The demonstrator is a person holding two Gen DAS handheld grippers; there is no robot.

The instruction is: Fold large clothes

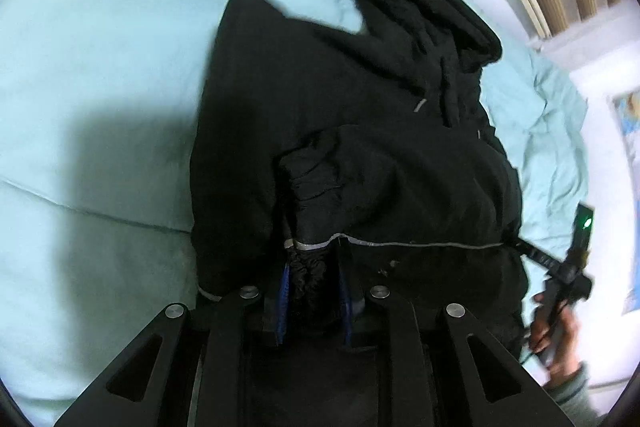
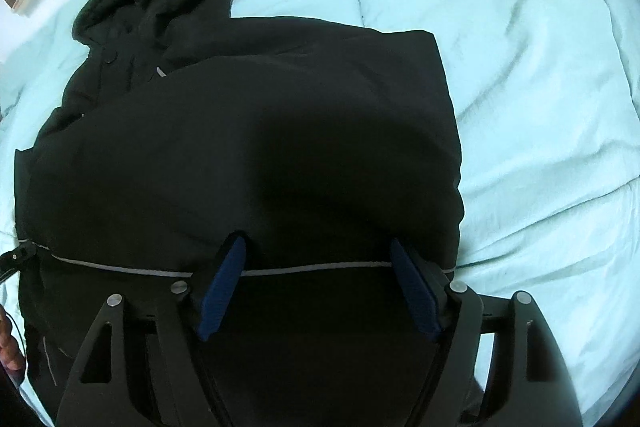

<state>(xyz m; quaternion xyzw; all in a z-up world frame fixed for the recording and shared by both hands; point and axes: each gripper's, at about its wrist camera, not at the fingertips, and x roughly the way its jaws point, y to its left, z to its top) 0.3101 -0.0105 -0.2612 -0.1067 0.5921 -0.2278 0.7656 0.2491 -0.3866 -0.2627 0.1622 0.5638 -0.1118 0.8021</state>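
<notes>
Jacket — black, hooded, spread on the pale green bedspread | left gripper pinching a bunched fold at the hem | right gripper — fingers spread wide over the hem's grey piping

A bed covered by a pale mint quilt carries everything. The quilt shows stitched seams and soft wrinkles, more rumpled toward the wall side. Directly on it lies a black hooded jacket, spread flat with its hood pointing toward the bed's far edge.
</notes>
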